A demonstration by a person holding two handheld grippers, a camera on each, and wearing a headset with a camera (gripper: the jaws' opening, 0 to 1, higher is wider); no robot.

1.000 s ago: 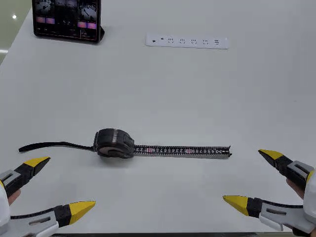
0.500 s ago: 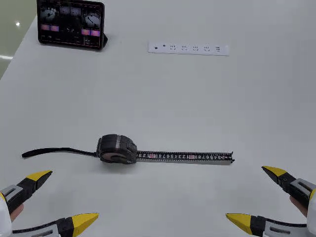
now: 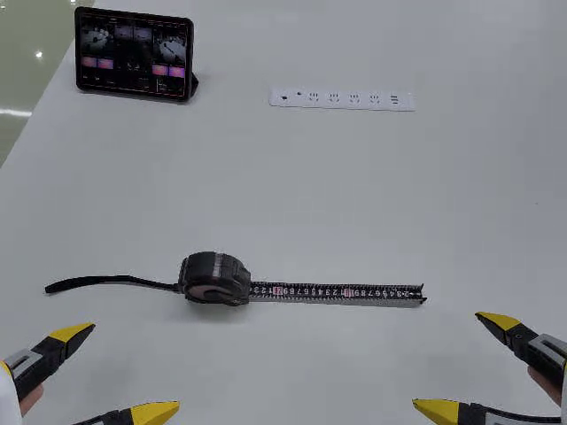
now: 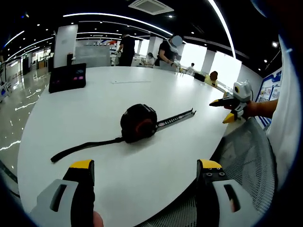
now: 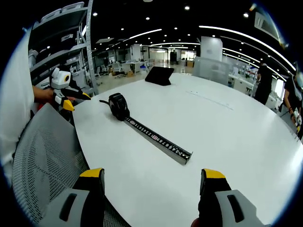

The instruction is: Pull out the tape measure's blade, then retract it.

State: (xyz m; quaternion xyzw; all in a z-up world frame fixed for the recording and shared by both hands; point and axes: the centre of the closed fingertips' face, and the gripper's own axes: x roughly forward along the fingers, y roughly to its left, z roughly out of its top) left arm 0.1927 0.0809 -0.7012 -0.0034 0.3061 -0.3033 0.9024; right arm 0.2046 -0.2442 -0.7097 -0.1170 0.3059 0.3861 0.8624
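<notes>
Jutting from the rounded black tape measure (image 3: pixel 213 279), its thin blade (image 3: pixel 341 293) lies flat.

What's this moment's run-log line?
black round tape measure: blade extended on white table | left hand-held gripper: open, empty | right hand-held gripper: open, empty

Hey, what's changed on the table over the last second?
The left gripper and right gripper, both open, have drawn back slightly from the black tape measure; nothing was gripped or released. The tape measure, its extended blade, the white power strip and the dark tablet stayed put; only the camera shifted.
</notes>
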